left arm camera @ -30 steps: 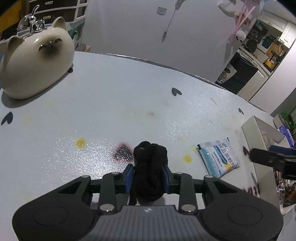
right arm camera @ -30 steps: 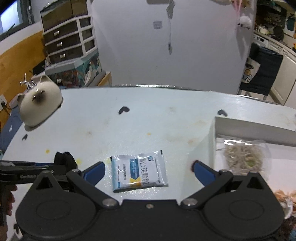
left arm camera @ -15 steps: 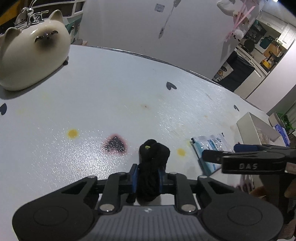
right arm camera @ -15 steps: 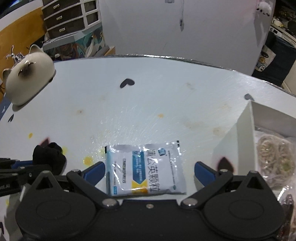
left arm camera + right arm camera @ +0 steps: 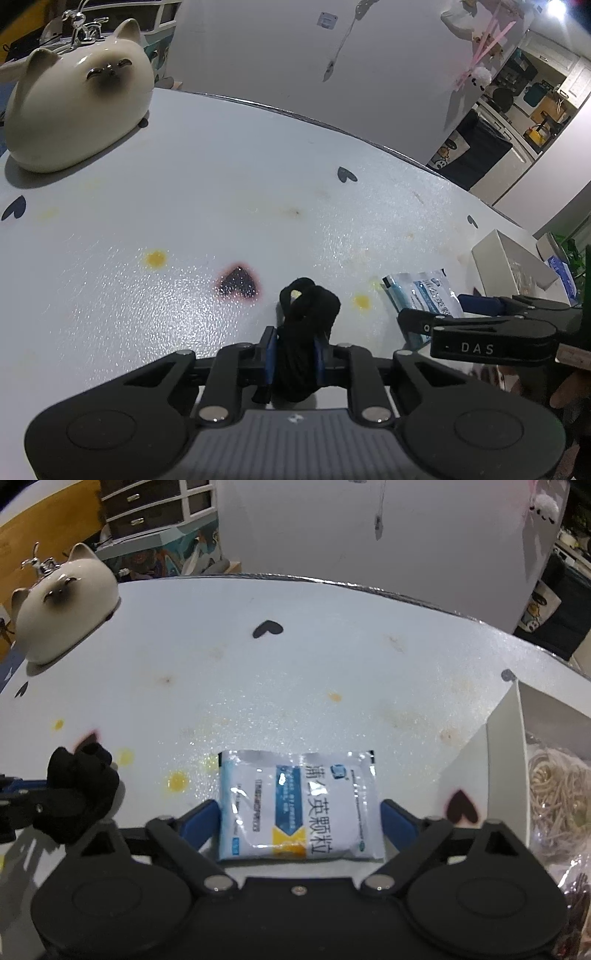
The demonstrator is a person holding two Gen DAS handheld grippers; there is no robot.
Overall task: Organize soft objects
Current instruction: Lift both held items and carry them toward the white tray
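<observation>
Hiding black bundle's [image 5: 306, 332] base: L gripper [image 5: 293, 354].

Black tongs [image 5: 293, 354] with blue pads, "DAS" lettering.

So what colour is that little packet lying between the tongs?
The packet is white and silvery with blue and yellow print; the right wrist view shows it best.

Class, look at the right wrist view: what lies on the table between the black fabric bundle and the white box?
In the right wrist view, the blue-and-white sachet lies between the black fabric bundle and the white box, framed by the closing right gripper.
</observation>
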